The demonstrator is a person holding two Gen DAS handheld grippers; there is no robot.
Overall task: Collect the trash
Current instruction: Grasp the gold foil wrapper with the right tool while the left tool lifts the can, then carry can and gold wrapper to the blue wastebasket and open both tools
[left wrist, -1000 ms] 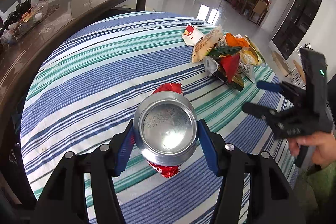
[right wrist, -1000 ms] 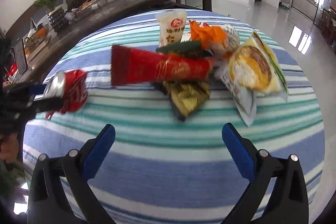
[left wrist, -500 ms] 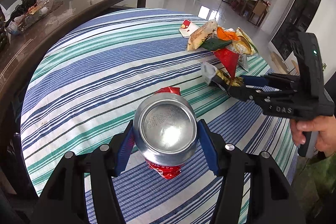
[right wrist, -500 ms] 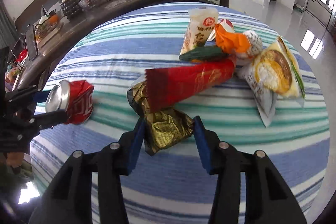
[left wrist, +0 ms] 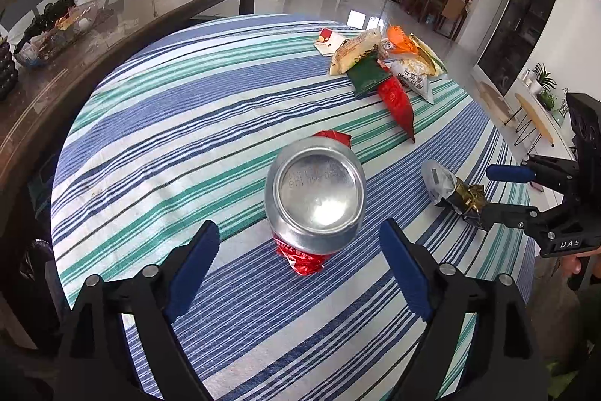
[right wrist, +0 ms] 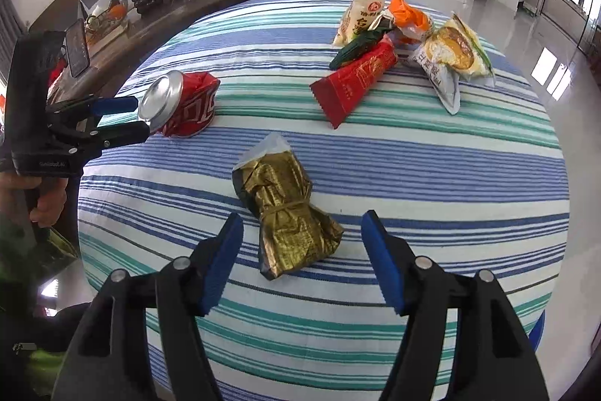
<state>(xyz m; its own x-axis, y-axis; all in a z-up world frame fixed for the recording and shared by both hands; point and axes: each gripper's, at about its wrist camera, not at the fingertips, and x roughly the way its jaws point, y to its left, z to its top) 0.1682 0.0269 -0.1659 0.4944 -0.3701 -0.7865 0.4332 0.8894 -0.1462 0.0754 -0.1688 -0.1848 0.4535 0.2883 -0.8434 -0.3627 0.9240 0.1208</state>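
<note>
Crushed red can [left wrist: 314, 198] lying on its side on the striped tablecloth [left wrist: 180, 123], silver base turned toward the left gripper [left wrist: 296, 269], touching neither blue pad. Left gripper spread wide, holding nothing, its fingers [left wrist: 193, 265] set apart to either side of the can's near end; seen from the right wrist view, the same left gripper [right wrist: 131, 119] reaching in from the left edge with the can [right wrist: 184, 104] just past its tips. Gold wrapper [right wrist: 287, 209], crumpled and tied round the middle with a thin band, lying flat on the cloth near the table's front edge, well apart from the can. Right gripper [right wrist: 302, 258] likewise open and empty, pads [right wrist: 221, 262] standing clear of the wrapper on both sides, with the wrapper's near end lying between them. From the left wrist view, right gripper [left wrist: 492, 190] entering from the right side, the gold wrapper [left wrist: 456, 192] at its tips; contact there hard to judge. Farther back on the cloth, a pile of snack wrappers [right wrist: 409, 36]: a long red packet [right wrist: 353, 81] pointing toward the front, a dark green one [right wrist: 360, 46] across its top, a pale bag [right wrist: 357, 15] behind, an orange piece [right wrist: 407, 15], and a yellow-and-white bag [right wrist: 450, 55] at the right. Beyond the round table, a dark wooden table [left wrist: 94, 36] carrying assorted clutter.
</note>
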